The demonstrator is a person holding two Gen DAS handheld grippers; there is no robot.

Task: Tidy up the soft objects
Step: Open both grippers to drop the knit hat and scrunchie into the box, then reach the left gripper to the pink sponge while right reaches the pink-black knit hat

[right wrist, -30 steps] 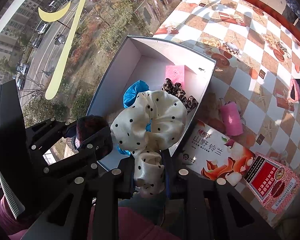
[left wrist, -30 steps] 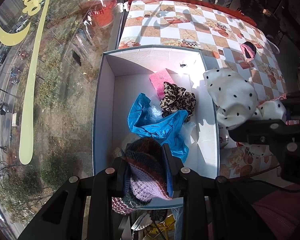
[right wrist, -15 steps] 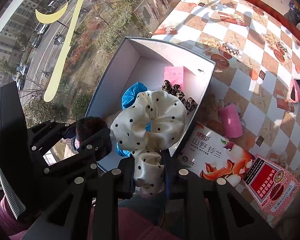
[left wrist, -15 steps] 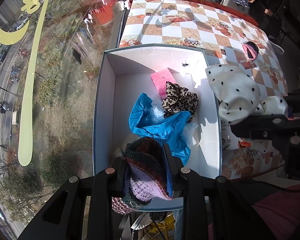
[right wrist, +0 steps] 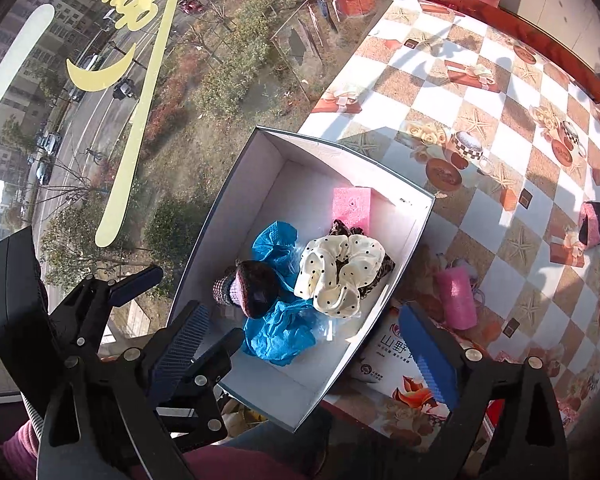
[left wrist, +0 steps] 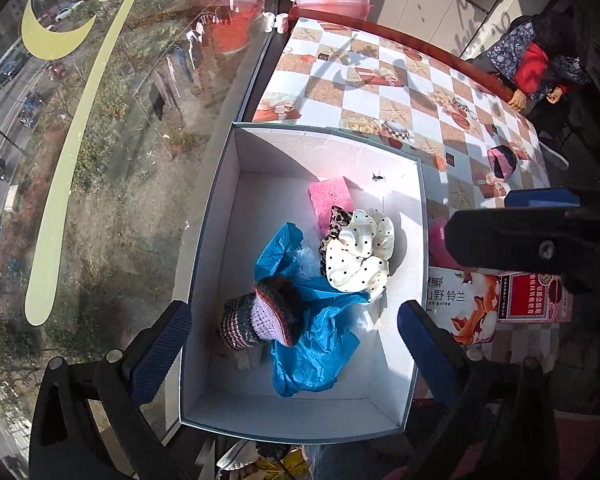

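Observation:
A white open box [left wrist: 216, 240] [right wrist: 236, 200] stands at the table's window edge. In it lie a knitted striped piece [left wrist: 256, 316] [right wrist: 246, 288], a cream polka-dot scrunchie [left wrist: 360, 256] [right wrist: 338, 276], blue crinkled paper [left wrist: 312, 340] [right wrist: 278, 332], a leopard scrunchie [left wrist: 334, 218] and a pink sponge [left wrist: 330, 198] [right wrist: 351, 204]. My left gripper [left wrist: 296, 344] is open and empty above the box's near end. My right gripper [right wrist: 306, 348] is open and empty above the box's near right wall.
A checkered tablecloth [right wrist: 480, 92] covers the table. A pink roll [right wrist: 456, 296], a printed carton [right wrist: 404, 380] [left wrist: 460, 304] and a red packet [left wrist: 534, 298] lie right of the box. A pink-and-dark knitted piece [right wrist: 594, 224] [left wrist: 502, 160] lies farther right. The window glass is at left.
Both grippers have opened and drawn back. The knitted piece and the polka-dot scrunchie have dropped into the box.

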